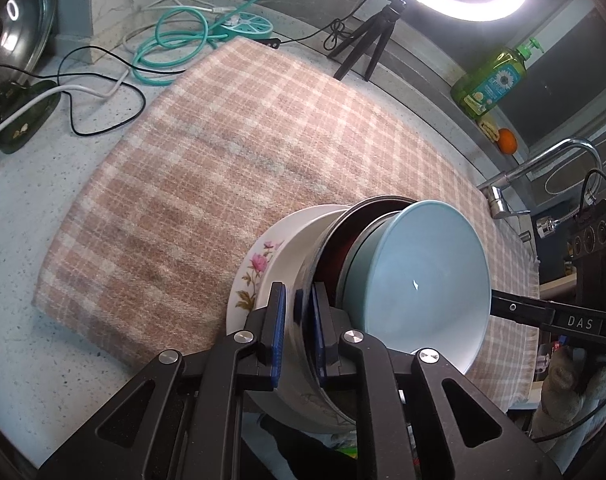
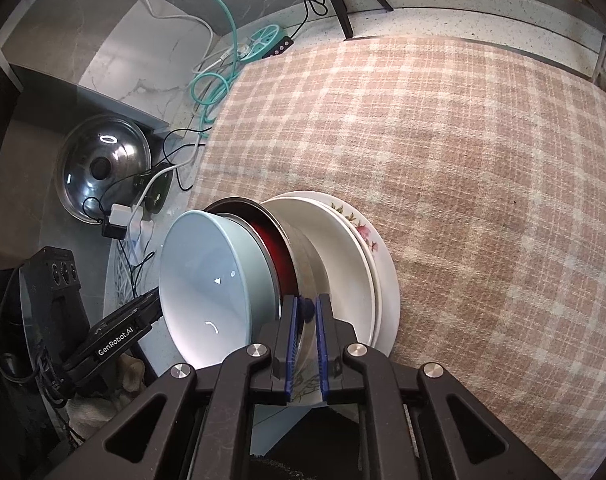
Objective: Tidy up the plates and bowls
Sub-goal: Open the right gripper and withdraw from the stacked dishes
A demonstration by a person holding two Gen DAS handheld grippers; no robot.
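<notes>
A stack of dishes is held on edge above the plaid cloth (image 1: 207,168). It holds a light blue bowl (image 1: 423,276) nested in a metal bowl with a red inside (image 1: 335,248), then a white bowl (image 1: 299,240) and a floral plate (image 1: 251,276). My left gripper (image 1: 297,320) is shut on the rim of the metal bowl. My right gripper (image 2: 306,332) is shut on the same metal bowl (image 2: 299,248) from the opposite side. The blue bowl (image 2: 207,276), white bowl (image 2: 343,264) and floral plate (image 2: 367,236) show in the right wrist view too.
The plaid cloth (image 2: 463,160) covers the speckled counter (image 1: 35,216). Cables and a teal hose (image 1: 171,40) lie at the back left. A ring light on a tripod (image 1: 367,40), a green soap bottle (image 1: 491,80), an orange (image 1: 507,140) and a tap (image 1: 543,164) stand at the right. A steel lid (image 2: 99,168) leans at the left.
</notes>
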